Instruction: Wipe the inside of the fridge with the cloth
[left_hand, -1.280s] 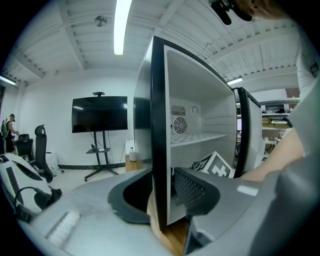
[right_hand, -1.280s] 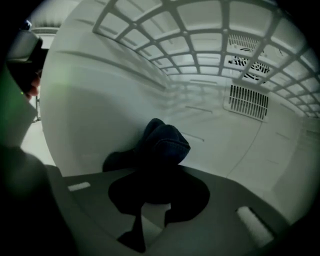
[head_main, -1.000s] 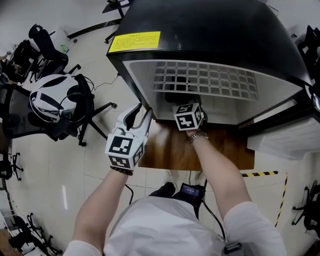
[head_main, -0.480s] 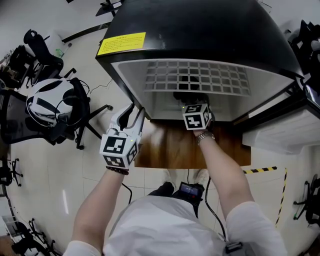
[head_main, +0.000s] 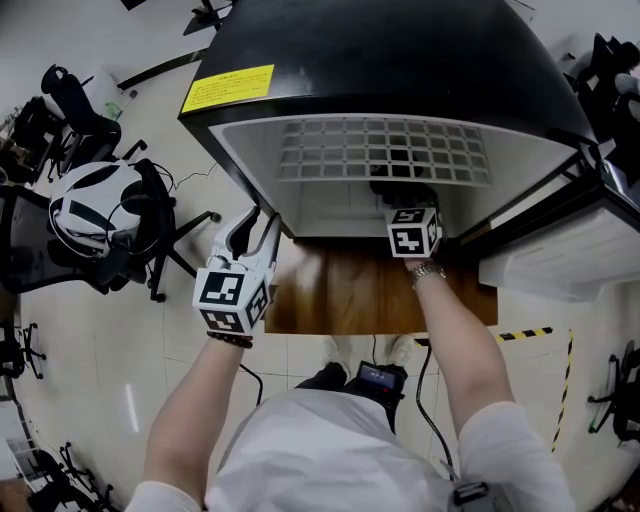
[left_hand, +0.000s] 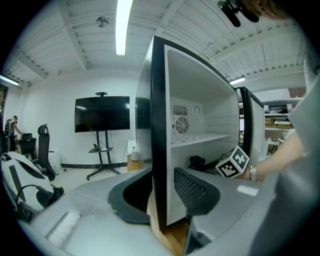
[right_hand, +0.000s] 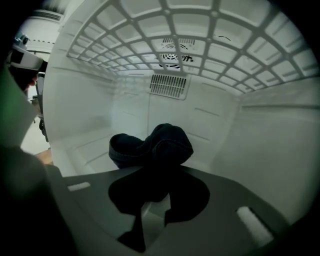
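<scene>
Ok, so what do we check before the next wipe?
1. Cloth gripped by right gripper: ok, jaws shut on it.
2. Cloth inside fridge, under wire shelf: ok.
3. Left gripper steadying fridge wall: ok, jaws clamp its front edge.
4. Door open, out of the way: ok.
5. Cloth pressing the fridge floor: cannot tell.
6. Dirt left inside: cannot tell.

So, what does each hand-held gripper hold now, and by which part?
The right hand-held gripper holds the dark cloth by a bunched fold; the rest bulges ahead. The left hand-held gripper seems to clamp the fridge's side wall at its front edge.
</scene>
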